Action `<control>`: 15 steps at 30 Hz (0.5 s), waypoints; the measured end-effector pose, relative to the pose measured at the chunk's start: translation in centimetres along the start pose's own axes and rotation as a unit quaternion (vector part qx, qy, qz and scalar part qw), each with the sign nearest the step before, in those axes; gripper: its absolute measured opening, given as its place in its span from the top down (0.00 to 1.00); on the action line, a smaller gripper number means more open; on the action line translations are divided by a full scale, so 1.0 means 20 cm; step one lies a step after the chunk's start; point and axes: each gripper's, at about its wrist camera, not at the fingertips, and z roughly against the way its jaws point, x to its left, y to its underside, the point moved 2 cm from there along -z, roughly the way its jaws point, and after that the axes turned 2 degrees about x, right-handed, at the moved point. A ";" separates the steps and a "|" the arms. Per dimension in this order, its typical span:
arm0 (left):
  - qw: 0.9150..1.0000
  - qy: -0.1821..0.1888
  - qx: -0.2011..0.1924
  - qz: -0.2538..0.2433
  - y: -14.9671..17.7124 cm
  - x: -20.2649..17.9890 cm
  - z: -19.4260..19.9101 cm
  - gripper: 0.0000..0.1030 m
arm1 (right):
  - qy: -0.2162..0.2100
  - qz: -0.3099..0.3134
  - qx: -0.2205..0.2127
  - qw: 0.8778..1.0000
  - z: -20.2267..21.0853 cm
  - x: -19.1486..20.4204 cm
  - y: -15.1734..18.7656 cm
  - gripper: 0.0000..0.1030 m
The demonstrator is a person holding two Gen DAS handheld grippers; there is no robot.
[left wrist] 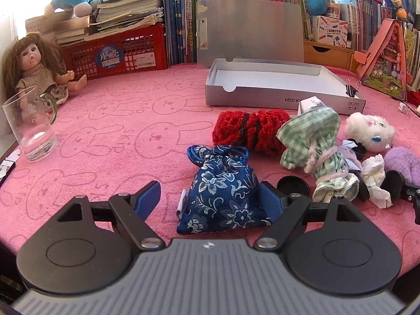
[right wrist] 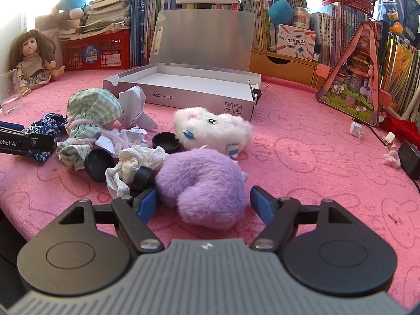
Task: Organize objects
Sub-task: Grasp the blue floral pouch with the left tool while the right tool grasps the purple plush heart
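A blue floral pouch lies on the pink cloth between the fingers of my left gripper. The jaws stand wide; the left pad is clear of the pouch and the right pad is at its side. My right gripper is open around a purple plush, with a gap at the right pad. Behind it lie a white plush, crumpled paper, black caps and a green checked cloth bundle. A red knitted piece sits before the open silver box.
A glass mug and a doll are at the far left. A red basket and rows of books line the back. A pink triangular toy case and a black adapter are on the right.
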 end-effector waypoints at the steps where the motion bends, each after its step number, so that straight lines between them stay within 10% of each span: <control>1: 1.000 -0.003 -0.003 -0.006 0.01 0.00 0.00 0.18 | -0.001 -0.003 0.000 1.000 0.00 0.00 0.00 0.18; 15: 1.000 0.018 0.000 0.005 0.03 -0.04 -0.04 0.25 | -0.006 -0.015 0.002 1.000 -0.03 0.00 -0.01 0.19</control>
